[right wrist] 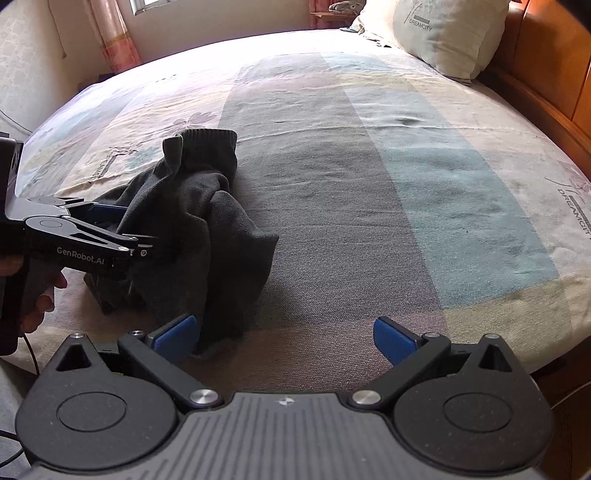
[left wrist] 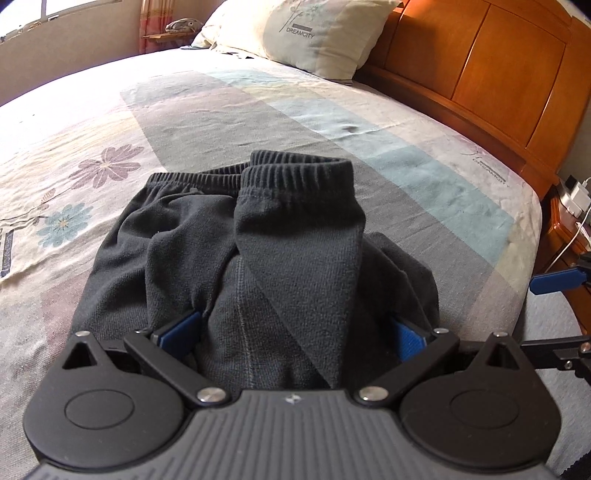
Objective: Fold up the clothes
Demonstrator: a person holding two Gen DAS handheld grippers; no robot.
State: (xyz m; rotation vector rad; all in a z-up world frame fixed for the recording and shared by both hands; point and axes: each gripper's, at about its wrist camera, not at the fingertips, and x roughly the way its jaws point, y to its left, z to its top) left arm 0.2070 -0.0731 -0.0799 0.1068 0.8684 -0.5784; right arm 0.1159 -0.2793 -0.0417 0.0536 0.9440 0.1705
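Note:
Dark grey knit trousers lie bunched on the bed, ribbed cuffs folded up on top. My left gripper has its jaws wide apart with the thick fold of cloth filling the space between its blue pads. In the right wrist view the trousers sit at the left, with the left gripper pushed into them from the left. My right gripper is open and empty just above the sheet; its left pad touches the garment's near edge.
The bed sheet has grey, blue and floral stripes. A pillow lies at the head by the wooden headboard. A nightstand with chargers stands at the right. The bed edge is near on the right.

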